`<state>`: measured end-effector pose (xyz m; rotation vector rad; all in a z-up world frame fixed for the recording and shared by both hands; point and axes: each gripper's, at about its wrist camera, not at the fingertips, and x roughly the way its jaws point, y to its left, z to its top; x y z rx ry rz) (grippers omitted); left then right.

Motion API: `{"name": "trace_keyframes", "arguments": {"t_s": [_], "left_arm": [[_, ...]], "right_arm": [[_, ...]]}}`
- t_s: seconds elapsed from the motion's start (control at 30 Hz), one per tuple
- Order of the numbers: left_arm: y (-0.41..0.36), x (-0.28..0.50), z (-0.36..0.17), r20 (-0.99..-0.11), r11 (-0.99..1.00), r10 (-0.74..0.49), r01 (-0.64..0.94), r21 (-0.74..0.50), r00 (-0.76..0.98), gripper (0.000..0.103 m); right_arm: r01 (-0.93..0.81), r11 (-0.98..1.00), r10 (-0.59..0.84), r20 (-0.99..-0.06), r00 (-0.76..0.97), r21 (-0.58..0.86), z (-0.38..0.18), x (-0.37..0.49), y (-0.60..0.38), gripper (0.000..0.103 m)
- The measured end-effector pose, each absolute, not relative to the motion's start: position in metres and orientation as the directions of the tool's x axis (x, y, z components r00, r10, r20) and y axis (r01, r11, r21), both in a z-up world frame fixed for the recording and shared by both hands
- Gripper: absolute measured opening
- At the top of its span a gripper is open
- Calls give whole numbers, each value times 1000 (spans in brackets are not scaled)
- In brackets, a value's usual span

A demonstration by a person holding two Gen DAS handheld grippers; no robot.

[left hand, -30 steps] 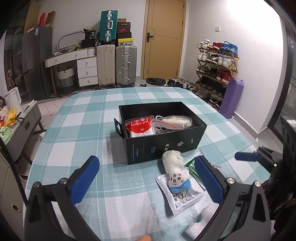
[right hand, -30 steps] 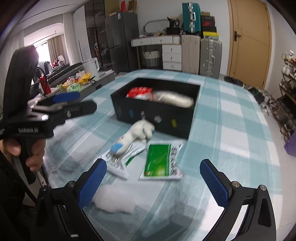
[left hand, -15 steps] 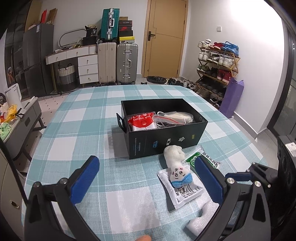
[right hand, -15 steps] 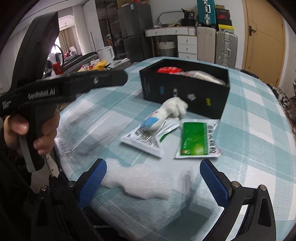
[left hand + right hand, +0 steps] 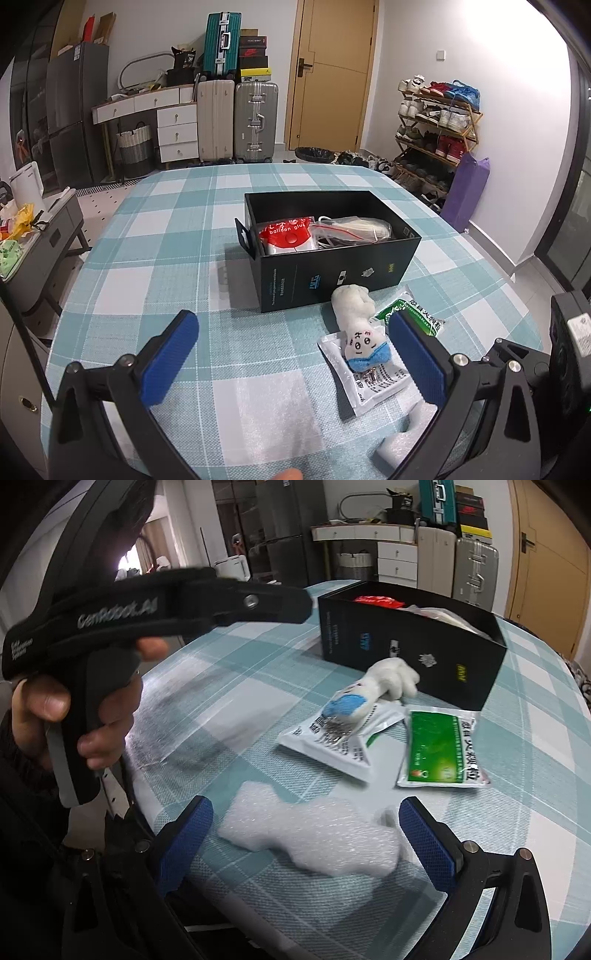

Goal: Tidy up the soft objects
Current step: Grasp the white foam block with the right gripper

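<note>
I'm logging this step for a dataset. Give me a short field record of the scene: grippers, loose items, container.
left gripper: open, empty, above the table
right gripper: open, around the foam piece
box: black, open, already holds packets
plush toy: lying partly on the white packet, in front of the box
green packet: flat, beside the white packet

We see a desk (image 5: 155, 236) covered in a teal and white checked cloth, with a black box (image 5: 332, 273) standing open on it toward the middle. Just in front of the box lie a white packet (image 5: 369, 387) and a green packet (image 5: 413, 314) side by side. A white foam piece (image 5: 314, 834) lies near the desk's front edge.
</note>
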<state>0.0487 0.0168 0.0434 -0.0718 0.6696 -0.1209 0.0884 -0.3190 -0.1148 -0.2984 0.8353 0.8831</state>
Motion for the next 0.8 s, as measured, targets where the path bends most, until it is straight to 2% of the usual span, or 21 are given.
{"name": "trace_keyframes", "arguments": {"t_s": [0.3, 0.37, 0.47, 0.8], "left_arm": [[16, 53, 37, -627, 991, -135, 87, -106, 767, 103], [16, 54, 36, -629, 990, -136, 88, -107, 765, 103], [15, 55, 34, -632, 990, -137, 90, -107, 763, 103], [12, 60, 30, -644, 990, -140, 94, -105, 752, 103]], "right_arm": [[-751, 656, 517, -768, 378, 72, -123, 97, -326, 102], [-749, 659, 519, -763, 385, 70, -123, 100, -328, 101], [-749, 659, 528, -753, 393, 71, -121, 101, -333, 93], [-726, 683, 561, -694, 451, 81, -102, 109, -358, 92]]}}
